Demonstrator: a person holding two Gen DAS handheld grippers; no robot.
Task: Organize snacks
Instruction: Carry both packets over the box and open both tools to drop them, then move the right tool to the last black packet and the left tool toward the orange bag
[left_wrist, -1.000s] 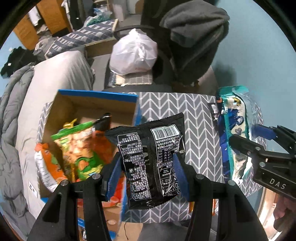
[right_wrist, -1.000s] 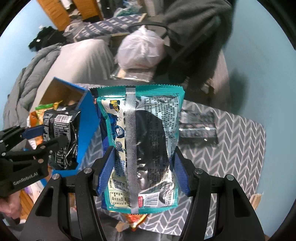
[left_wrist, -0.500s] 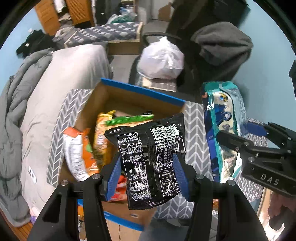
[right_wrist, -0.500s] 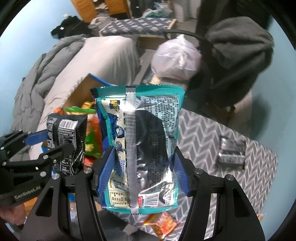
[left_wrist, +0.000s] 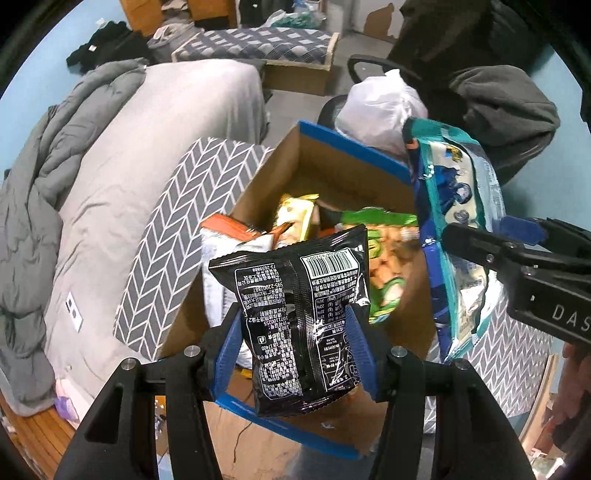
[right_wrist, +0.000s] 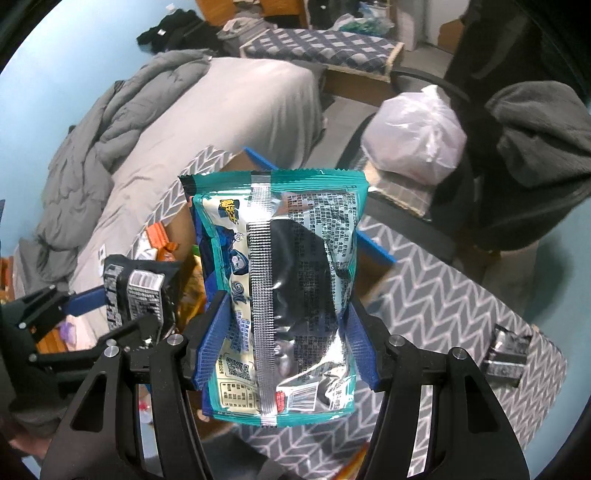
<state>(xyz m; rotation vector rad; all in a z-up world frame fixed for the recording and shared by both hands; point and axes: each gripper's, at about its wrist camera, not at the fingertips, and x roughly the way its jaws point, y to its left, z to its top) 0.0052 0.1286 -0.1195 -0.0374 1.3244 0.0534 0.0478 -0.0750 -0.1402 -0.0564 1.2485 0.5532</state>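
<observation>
My left gripper (left_wrist: 295, 350) is shut on a black snack bag (left_wrist: 299, 314) and holds it above the open cardboard box (left_wrist: 332, 162) with blue rims. The box holds several snack bags, green, orange and white. My right gripper (right_wrist: 286, 343) is shut on a teal snack bag (right_wrist: 280, 288), held upright just right of the box; that bag also shows in the left wrist view (left_wrist: 454, 221). The left gripper with the black bag (right_wrist: 133, 291) shows at the left of the right wrist view.
The box stands on a table with a grey chevron cloth (right_wrist: 443, 288). A dark silvery packet (right_wrist: 506, 354) lies on the cloth at the right. A bed with grey bedding (left_wrist: 129, 147) is to the left. A chair with a white plastic bag (right_wrist: 413, 136) stands behind.
Both grippers have moved left and over the box with their bags. The box interior now lies under the black bag, and the teal bag is at the box's right wall.
</observation>
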